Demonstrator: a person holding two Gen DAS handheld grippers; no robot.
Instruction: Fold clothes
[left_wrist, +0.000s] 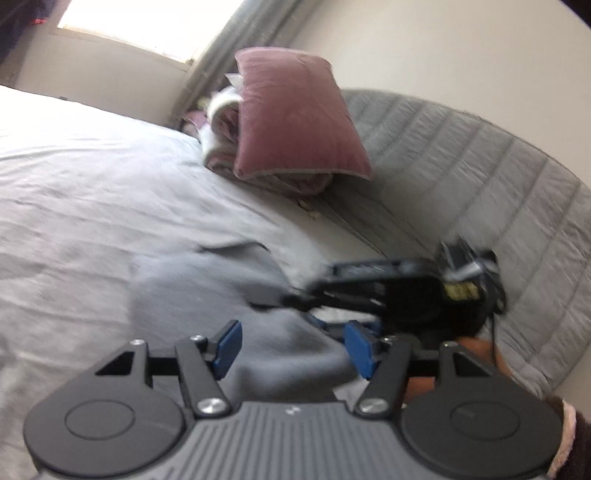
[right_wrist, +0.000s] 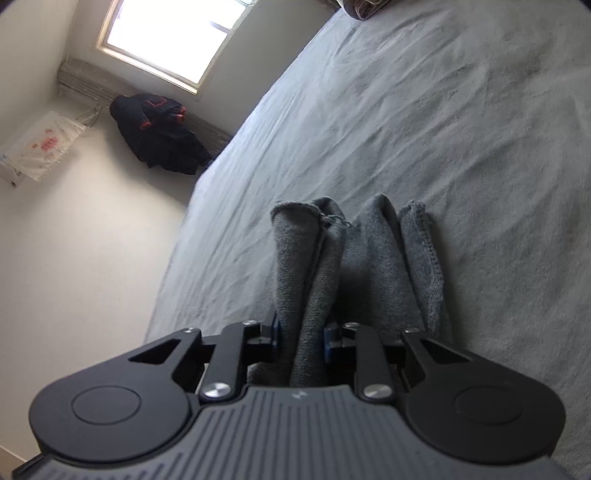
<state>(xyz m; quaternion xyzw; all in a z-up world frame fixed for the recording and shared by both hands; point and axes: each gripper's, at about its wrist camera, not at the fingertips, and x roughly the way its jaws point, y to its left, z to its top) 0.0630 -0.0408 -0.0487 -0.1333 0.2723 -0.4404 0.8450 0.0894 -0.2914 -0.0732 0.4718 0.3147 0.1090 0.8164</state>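
We saw the right tongs (right_wrist: 301, 338) pinched on a bunched fold of the grey garment (right_wrist: 332, 266), with the cloth standing up between the blue pads (right_wrist: 275, 332) and its hemmed edges fanning out just ahead of them over the bed sheet (right_wrist: 424, 129). Only slivers of those pads showed; the cloth hid the rest. In the left view, the left tongs (left_wrist: 293, 350) stood open, their blue pads (left_wrist: 229, 349) apart with the same garment (left_wrist: 207, 280) lying slack between and ahead of them, touching neither pad that we could tell. That picture was blurred, so the garment's edges melted into the sheet (left_wrist: 92, 184). Ahead and to the right, the other tongs (left_wrist: 388, 291) appeared as a dark smear. Farther ahead sat a maroon pillow (left_wrist: 295, 118) on a folded quilt, against a grey headboard (left_wrist: 480, 158). A sleeve cuff (left_wrist: 565, 443) was cut off at the frame's corner.
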